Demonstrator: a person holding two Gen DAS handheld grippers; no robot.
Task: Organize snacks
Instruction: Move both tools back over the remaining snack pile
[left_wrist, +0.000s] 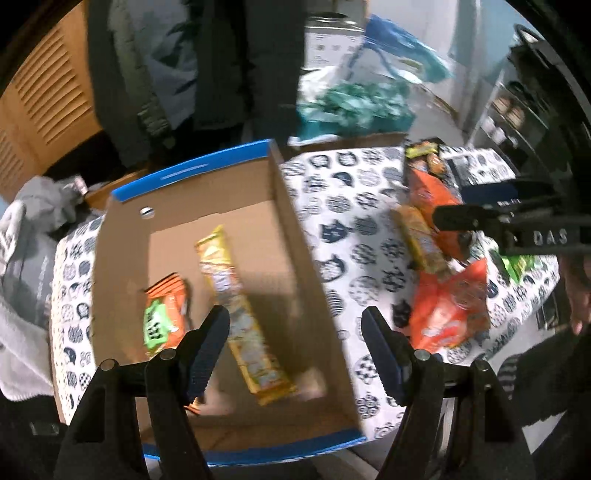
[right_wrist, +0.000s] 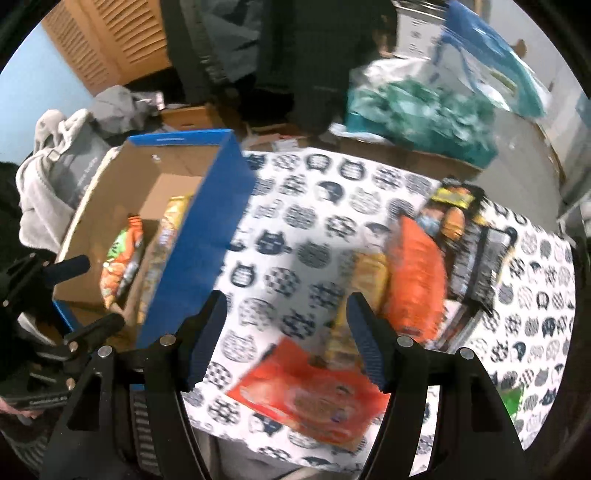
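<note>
A cardboard box (left_wrist: 288, 206) with blue outer walls (right_wrist: 199, 236) stands on the left part of the table. Inside lie a long yellow snack pack (left_wrist: 236, 306) and an orange and green snack bag (left_wrist: 162, 317). My left gripper (left_wrist: 295, 332) hangs open over the box with nothing between its fingers. My right gripper (right_wrist: 286, 306) is open above the cat-print tablecloth (right_wrist: 295, 221), holding nothing. Just right of it lie a flat orange pack (right_wrist: 314, 395), an orange bag (right_wrist: 413, 280), a yellow pack (right_wrist: 369, 273) and a black pack (right_wrist: 476, 258). All of this is blurred.
A green wrapper (right_wrist: 513, 398) lies at the table's right edge. Behind the table are teal and blue bags (right_wrist: 424, 110), dark hanging clothes (right_wrist: 314, 55) and a louvred wooden door (right_wrist: 122, 37). Grey cloth (right_wrist: 48, 177) is piled left of the box.
</note>
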